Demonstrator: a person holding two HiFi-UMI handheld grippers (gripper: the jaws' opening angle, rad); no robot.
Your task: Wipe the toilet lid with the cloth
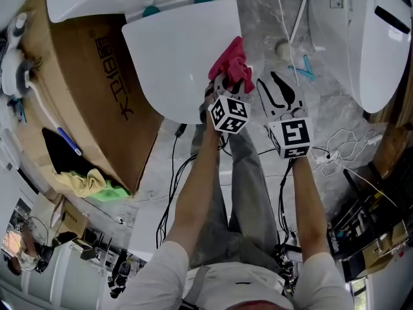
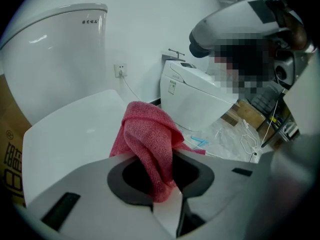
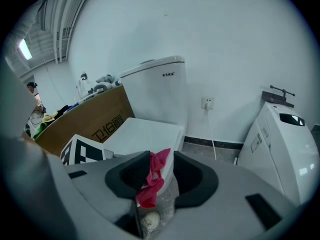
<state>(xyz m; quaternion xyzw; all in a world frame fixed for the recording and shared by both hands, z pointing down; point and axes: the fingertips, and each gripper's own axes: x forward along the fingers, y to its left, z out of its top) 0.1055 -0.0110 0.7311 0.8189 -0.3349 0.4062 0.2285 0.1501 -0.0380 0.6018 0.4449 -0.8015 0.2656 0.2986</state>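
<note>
Cloth (image 1: pixel 232 60): one, red, clamped in jaws of left hand-held gripper (image 1: pixel 222 82), bunched at edge of lid (image 1: pixel 174 57) just ahead of it. Right hand-held gripper (image 1: pixel 279 92) just beside left one, jaws apart, empty. Two toilets: lidded one ahead, second toilet (image 1: pixel 361 37) off right.

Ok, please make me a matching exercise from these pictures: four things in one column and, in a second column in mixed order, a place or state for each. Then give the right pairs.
Things:
1. red woven cloth
2. white plastic toilet lid
3. brown cardboard box
4. right gripper

Places or states:
A. jaws apart, nothing held
B. closed down, lying flat
C. pinched in the left gripper
D. left of the lid in the head view

Pairs: 1-C, 2-B, 3-D, 4-A
</note>
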